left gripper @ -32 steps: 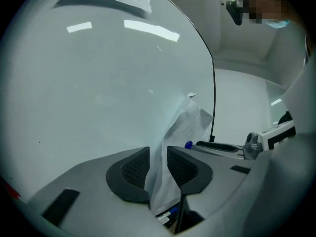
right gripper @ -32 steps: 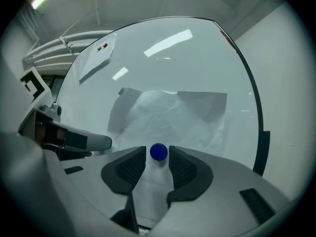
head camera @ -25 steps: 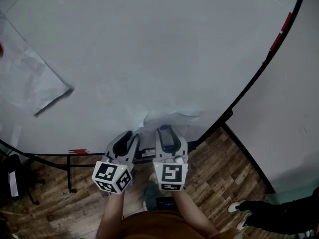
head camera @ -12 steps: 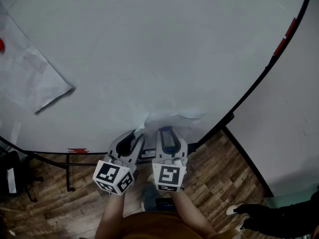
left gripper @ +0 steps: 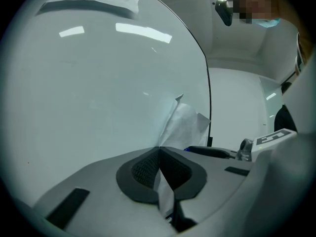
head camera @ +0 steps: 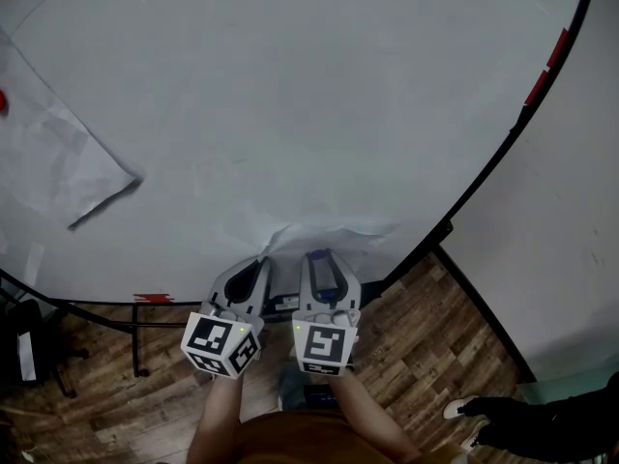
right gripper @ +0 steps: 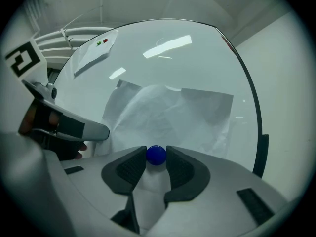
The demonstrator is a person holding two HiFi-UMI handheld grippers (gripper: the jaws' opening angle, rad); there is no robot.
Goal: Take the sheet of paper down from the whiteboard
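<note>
A crumpled white sheet of paper [head camera: 329,232] hangs low on the whiteboard [head camera: 290,85], just in front of both grippers. My left gripper [head camera: 259,264] has just been closing and is now shut on the sheet's left edge. In the left gripper view the paper [left gripper: 186,122] runs down between the touching pads [left gripper: 143,169]. My right gripper [head camera: 321,259] points at the sheet's [right gripper: 173,117] middle. A blue ball magnet [right gripper: 156,154] sits between its pads and touches both. Those jaws have just been easing slightly wider.
A second sheet [head camera: 53,158] hangs at the board's left under a red magnet [head camera: 2,100]. The board's black frame [head camera: 503,143] curves down the right, with a white wall [head camera: 561,230] beyond. Wooden floor [head camera: 426,336] and stand legs [head camera: 97,312] lie below. A person's shoe [head camera: 459,404] is at the bottom right.
The left gripper's jaws, spread apart in the earlier frames, have come together on the sheet's left edge. Both hands have hardly moved.
</note>
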